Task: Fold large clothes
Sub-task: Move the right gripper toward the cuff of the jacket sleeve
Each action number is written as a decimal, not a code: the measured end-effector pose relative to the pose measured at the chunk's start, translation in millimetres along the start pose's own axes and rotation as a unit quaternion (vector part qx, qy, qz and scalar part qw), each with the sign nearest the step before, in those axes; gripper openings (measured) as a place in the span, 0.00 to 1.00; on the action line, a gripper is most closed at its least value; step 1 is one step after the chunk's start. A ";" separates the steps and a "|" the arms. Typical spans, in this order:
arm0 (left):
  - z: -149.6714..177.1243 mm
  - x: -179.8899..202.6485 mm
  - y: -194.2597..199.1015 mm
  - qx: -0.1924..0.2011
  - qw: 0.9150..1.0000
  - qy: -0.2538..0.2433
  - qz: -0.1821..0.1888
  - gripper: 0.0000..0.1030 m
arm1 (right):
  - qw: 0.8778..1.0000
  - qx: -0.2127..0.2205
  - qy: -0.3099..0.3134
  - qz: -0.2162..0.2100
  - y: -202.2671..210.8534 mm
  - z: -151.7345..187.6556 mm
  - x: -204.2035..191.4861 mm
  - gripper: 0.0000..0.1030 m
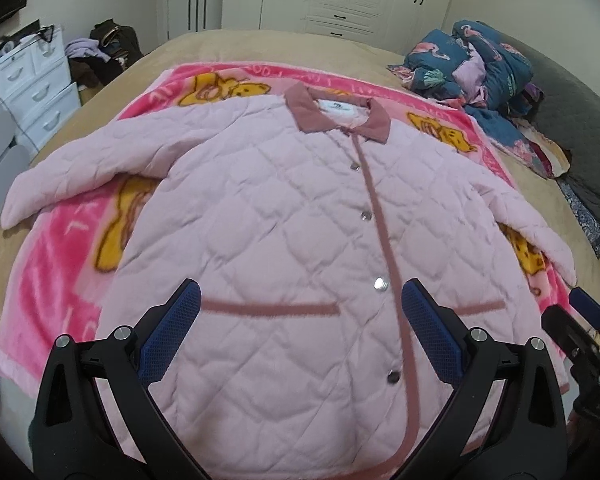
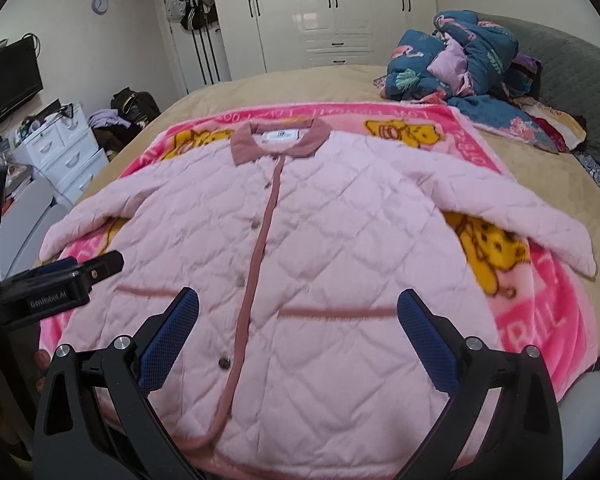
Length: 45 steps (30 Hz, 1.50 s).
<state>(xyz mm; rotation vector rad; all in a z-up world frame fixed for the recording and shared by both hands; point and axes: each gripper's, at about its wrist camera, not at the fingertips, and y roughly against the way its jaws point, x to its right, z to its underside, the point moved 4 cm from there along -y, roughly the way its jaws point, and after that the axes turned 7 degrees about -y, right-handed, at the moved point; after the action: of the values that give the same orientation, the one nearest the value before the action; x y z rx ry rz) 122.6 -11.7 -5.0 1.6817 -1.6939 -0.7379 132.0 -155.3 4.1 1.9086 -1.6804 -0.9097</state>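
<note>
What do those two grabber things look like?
Each hand-held gripper has a black plastic frame shaped like a V, with round silver bolts at the joints. The left hand-held gripper and right hand-held gripper both have blue, bumpy-textured pads on their fingers. One body reads "GenRobot.AI" in white.

Jacket (image 1: 284, 216): quilted matt cloth, diamond stitching, with glossy metal snap buttons (image 1: 380, 284). Collar (image 1: 336, 114): darker, ribbed-looking cloth. Blanket (image 1: 60, 256), left of frame: fluffy plush fleece. Left gripper (image 1: 300, 320): matt black plastic arms, textured blue pads (image 1: 172, 332), bright metal pivots. Wardrobe (image 2: 324, 12), top centre: glossy white panels.
</note>
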 end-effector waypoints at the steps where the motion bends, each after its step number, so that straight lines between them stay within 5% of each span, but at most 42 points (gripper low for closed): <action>1: -5.8 3.0 -3.6 0.000 1.000 -0.004 0.003 0.91 | 1.000 0.003 -0.002 0.003 -1.9 -6.1 1.2 0.96; 19: -85.8 41.5 -58.7 -0.010 0.999 -0.037 0.032 0.91 | 0.998 0.031 -0.046 0.040 -39.9 -89.9 45.3 0.96; 24: -105.6 52.4 -78.3 -0.009 0.997 -0.034 0.063 0.91 | 0.994 0.032 -0.104 0.020 -58.1 -117.9 70.9 0.96; 28: -116.5 59.2 -95.4 -0.012 0.998 -0.036 0.054 0.91 | 0.989 0.037 -0.142 0.023 -74.3 -133.4 95.0 0.96; 45: -134.2 91.4 -161.2 -0.040 0.997 -0.043 0.049 0.91 | 0.957 0.032 -0.266 0.110 -122.7 -119.8 221.5 0.96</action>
<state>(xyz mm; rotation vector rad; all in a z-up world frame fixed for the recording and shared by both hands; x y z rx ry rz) 330.5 -101.5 -37.4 1.5211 -1.7670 -0.8308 313.6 -363.7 -41.1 1.5504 -2.1950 -1.3723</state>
